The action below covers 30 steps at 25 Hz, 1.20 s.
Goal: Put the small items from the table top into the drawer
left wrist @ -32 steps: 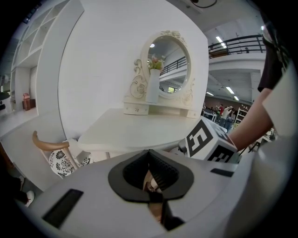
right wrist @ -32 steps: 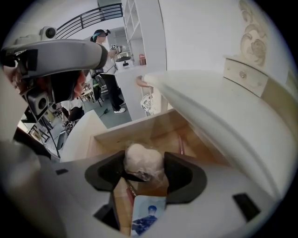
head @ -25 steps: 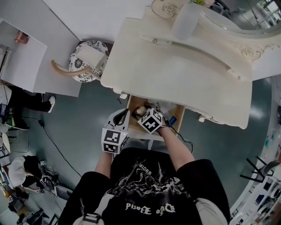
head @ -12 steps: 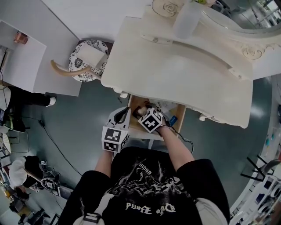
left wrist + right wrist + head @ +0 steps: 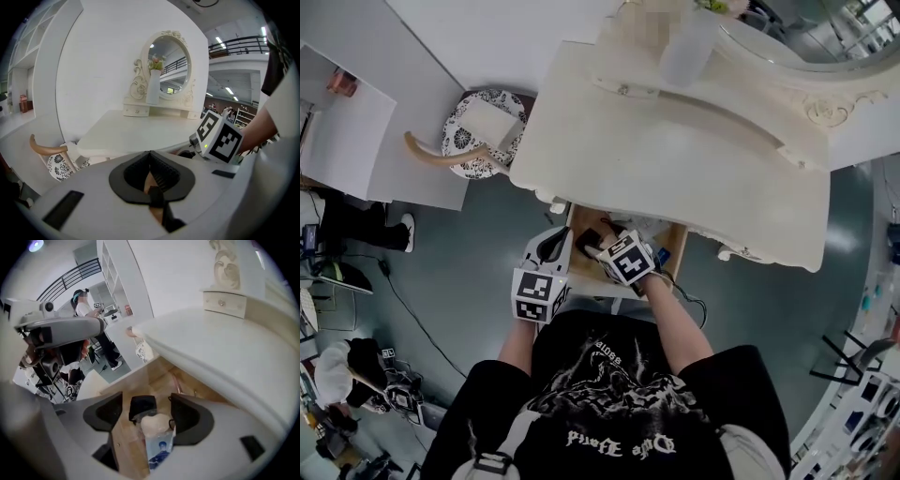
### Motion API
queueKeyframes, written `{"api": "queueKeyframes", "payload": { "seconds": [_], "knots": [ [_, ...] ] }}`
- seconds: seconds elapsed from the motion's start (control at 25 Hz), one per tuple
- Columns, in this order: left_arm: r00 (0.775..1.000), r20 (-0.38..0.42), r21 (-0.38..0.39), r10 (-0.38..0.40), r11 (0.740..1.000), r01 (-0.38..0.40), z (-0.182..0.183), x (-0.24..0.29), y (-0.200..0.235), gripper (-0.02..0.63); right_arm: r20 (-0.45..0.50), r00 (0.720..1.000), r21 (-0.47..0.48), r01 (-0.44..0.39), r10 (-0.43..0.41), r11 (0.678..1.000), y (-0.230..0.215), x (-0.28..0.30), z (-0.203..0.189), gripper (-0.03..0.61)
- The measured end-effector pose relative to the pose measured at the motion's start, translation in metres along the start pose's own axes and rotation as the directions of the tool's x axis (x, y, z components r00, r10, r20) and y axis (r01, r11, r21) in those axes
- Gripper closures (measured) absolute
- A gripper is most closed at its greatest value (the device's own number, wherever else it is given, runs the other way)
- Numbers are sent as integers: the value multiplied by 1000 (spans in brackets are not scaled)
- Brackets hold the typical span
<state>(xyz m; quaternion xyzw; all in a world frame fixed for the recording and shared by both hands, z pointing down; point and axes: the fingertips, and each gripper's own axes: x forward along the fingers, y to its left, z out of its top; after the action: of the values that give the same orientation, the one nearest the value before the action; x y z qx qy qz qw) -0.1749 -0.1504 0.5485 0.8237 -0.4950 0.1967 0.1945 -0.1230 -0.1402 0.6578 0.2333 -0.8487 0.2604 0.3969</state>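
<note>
The wooden drawer (image 5: 677, 246) stands pulled out under the white table top (image 5: 675, 159). My right gripper (image 5: 609, 246) points down into it. In the right gripper view its jaws (image 5: 146, 398) are open and have just been opening, with nothing pressed between the pads. Below them on the drawer floor (image 5: 124, 441) lie a small black item (image 5: 142, 406), a pale wad in clear wrap (image 5: 154, 425) and a blue-printed packet (image 5: 158, 451). My left gripper (image 5: 555, 247) hovers by the drawer's left front corner, shut (image 5: 150, 157) and empty.
A tall pale vase (image 5: 684, 42) and an oval mirror (image 5: 806, 28) stand at the back of the table top. A stool with a patterned cushion (image 5: 483, 131) is left of the table. A cable (image 5: 422, 309) runs across the grey floor.
The right gripper has lifted a little over the drawer and rolled slightly. The left gripper has stayed where it was.
</note>
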Motion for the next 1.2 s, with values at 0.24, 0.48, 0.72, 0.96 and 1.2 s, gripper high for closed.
{"api": "queueKeyframes", "payload": {
  "seconds": [0.24, 0.48, 0.72, 0.96, 1.2],
  "knots": [
    [999, 38, 10, -30, 1000, 30, 17, 4, -15, 598, 124, 992, 68, 17, -25, 998, -8, -45, 12, 265],
    [995, 81, 41, -61, 997, 58, 35, 8, -32, 598, 256, 955, 132, 119, -150, 984, -33, -99, 20, 265],
    [989, 121, 34, -84, 996, 81, 46, 12, -47, 598, 368, 893, 215, 189, -259, 958, -47, -145, 22, 267],
    [983, 135, 45, -122, 992, 117, 51, 12, -65, 598, 426, 838, 235, 262, -341, 936, -56, -186, 18, 281],
    [980, 136, 58, -148, 988, 142, 50, 11, -74, 598, 439, 788, 299, 325, -431, 898, -73, -212, 0, 370]
  ]
}}
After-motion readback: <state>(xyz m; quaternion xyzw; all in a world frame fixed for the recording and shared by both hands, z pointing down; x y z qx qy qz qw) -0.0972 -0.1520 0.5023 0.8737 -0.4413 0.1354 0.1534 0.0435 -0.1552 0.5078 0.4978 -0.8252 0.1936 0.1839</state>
